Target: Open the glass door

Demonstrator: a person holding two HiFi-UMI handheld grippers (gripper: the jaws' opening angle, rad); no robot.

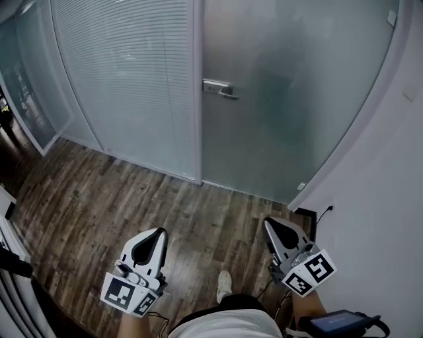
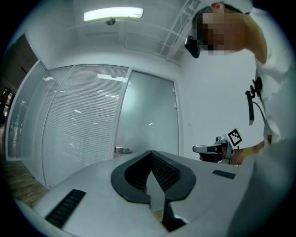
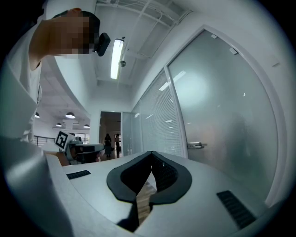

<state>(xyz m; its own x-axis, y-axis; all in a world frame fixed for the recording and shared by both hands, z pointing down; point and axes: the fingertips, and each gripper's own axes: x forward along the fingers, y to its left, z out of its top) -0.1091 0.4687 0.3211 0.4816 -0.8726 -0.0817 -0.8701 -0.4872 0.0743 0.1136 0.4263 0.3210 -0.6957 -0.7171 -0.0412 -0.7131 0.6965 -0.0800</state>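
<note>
The frosted glass door (image 1: 291, 99) is standing shut in the head view, far in front of the person, with its small silver metal handle (image 1: 220, 88) sticking out near its left edge. A glass wall with white blinds (image 1: 125, 79) is standing just to the left of the door. A plain white wall (image 1: 383, 198) is running along the right side. The dark brown wooden floor (image 1: 99, 198) is lying between the person and the door. The left gripper (image 1: 155, 235) and the right gripper (image 1: 273, 228) are both pointing toward the door, well apart from it and from each other. A white shoe (image 1: 225, 284) is showing on the floor between them.

In the left gripper view, the left gripper's jaws are pressing together with nothing between them. The door and its handle are showing beyond the tips, far off. The right gripper is showing off to the right, in the person's hand. A long white ceiling light (image 2: 113, 14) is glowing above.

In the right gripper view, the right gripper's jaws are sitting together too, and they are holding nothing. The door is filling the right side, with the handle well away from the tips. The left gripper is showing at the left. Far back, some people (image 3: 108, 141) are standing in an open doorway.
</note>
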